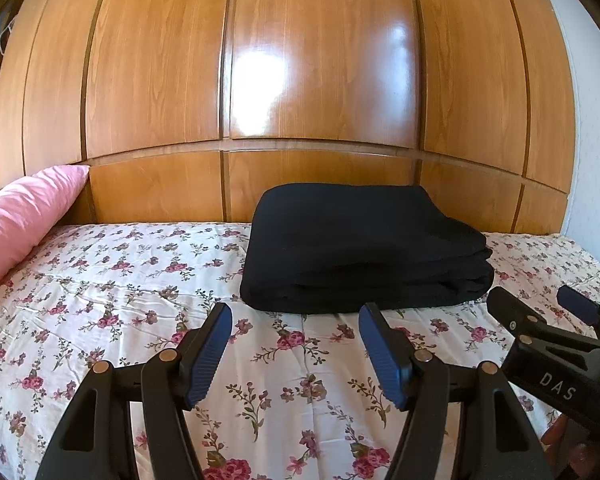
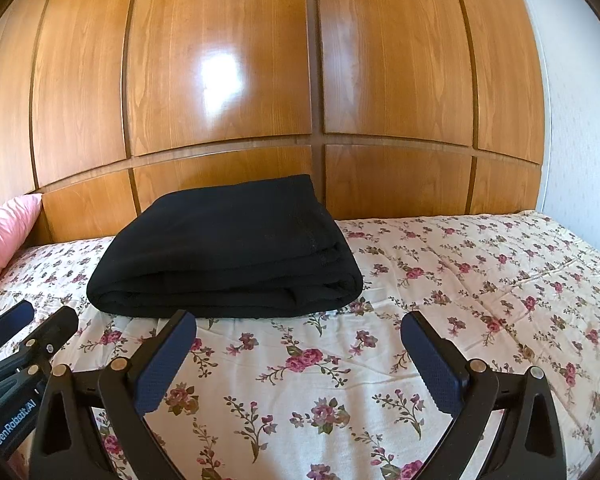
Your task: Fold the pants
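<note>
Black pants [image 1: 360,248] lie folded in a thick, neat stack on the floral bed sheet [image 1: 120,280], close to the wooden wardrobe. In the right wrist view the same pants [image 2: 224,256] sit left of centre. My left gripper [image 1: 296,312] hovers just in front of the stack, jaws wide apart, with nothing between its blue pads. My right gripper [image 2: 298,320] is also open and empty, a short way in front of the stack's right end. Each gripper shows in the other's view: the right gripper [image 1: 540,300] at the right edge, the left gripper [image 2: 40,316] at the left edge.
A pink pillow [image 1: 24,216] leans at the left end of the bed. Glossy wooden wardrobe doors [image 1: 300,80] rise directly behind the bed. A white wall [image 2: 580,120] stands on the right. Bare floral sheet [image 2: 480,272] stretches right of the pants.
</note>
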Motion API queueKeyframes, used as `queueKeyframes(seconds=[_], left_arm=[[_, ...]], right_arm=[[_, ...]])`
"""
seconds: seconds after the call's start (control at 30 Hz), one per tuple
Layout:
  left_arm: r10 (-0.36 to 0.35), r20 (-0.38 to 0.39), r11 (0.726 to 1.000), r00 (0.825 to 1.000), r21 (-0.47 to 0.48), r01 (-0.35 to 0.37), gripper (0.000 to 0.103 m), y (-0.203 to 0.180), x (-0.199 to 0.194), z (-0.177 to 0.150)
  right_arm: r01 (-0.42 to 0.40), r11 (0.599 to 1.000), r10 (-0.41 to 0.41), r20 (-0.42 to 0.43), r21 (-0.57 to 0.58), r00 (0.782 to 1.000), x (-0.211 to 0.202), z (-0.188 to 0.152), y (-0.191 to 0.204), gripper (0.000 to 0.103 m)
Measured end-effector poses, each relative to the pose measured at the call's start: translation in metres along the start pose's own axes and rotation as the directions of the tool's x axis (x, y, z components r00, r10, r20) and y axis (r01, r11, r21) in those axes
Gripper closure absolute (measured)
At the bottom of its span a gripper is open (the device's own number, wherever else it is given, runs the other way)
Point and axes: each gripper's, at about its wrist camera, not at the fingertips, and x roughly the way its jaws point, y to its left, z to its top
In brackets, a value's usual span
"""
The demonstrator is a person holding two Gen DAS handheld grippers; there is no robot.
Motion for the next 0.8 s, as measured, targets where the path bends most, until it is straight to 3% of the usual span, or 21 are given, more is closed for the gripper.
queueKeyframes(seconds=[0.23,0.5,0.8], left_arm=[[0.018,0.038,0.998,0.999,0.057,-0.020,0.036,-0.011,-0.006,-0.001],[0.006,0.021,0.999,1.000,0.040,-0.007,0.040,-0.005,-0.002,0.000],[-0.005,0.012,0.996,1.000,0.089,0.004,0.040,-0.015,-0.002,0.000]], right_arm=[[-0.002,1.000,0.002,-0.002,-0.003,1.000,0.001,0.000,-0.001,0.000],[-0.007,1.000,0.007,-0.012,-0.002,1.000,0.003,-0.001,-0.002,0.000],[-0.003,1.000,0.003,-0.040,-0.011,0.999,0.009,-0.001,-0.001,0.001]])
